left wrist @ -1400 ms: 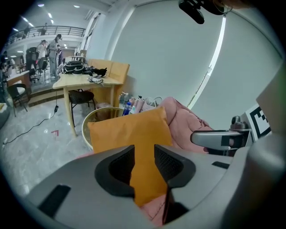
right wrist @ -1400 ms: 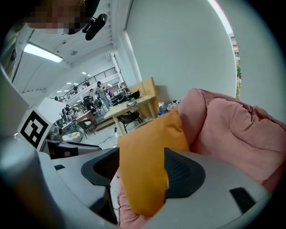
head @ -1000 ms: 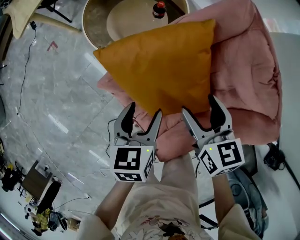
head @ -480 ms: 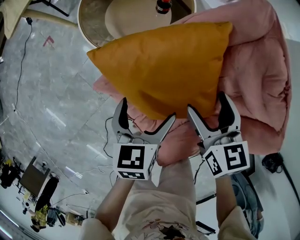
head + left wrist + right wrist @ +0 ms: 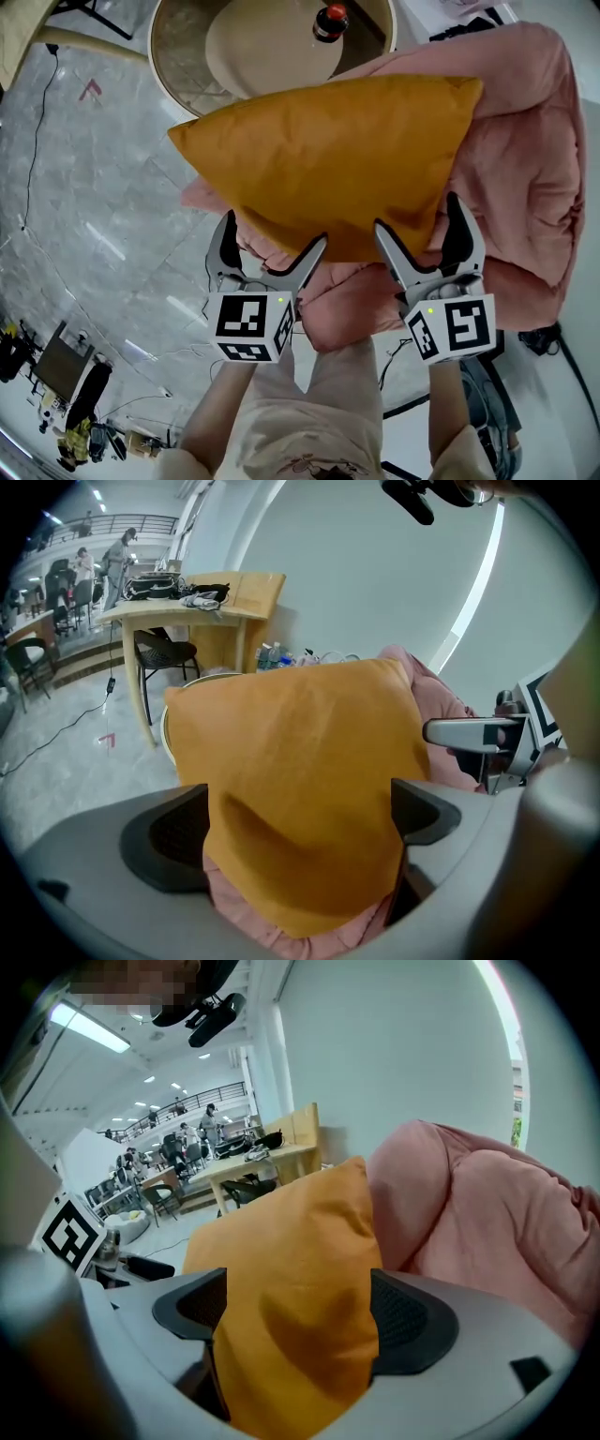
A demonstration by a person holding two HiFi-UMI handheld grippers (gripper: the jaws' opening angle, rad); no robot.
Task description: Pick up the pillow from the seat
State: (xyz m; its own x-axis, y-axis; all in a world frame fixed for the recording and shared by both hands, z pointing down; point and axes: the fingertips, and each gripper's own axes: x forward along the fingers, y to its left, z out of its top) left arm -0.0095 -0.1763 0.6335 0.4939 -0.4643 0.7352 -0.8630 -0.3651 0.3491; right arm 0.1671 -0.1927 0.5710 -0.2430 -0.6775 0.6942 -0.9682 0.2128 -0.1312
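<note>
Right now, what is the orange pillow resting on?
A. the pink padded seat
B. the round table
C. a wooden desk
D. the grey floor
A: the pillow lies on the pink padded seat, whose cushions show under and beside it; the round table stands behind it.

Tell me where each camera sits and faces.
Head view: on the head, steeply down at orange fabric pillow on pink padded seat; shows left gripper, right gripper.
Left gripper view: on that gripper, along its jaws into pillow; right gripper visible.
Right gripper view: likewise; left gripper visible.
Shared: the pillow, between jaws just opening.
</note>
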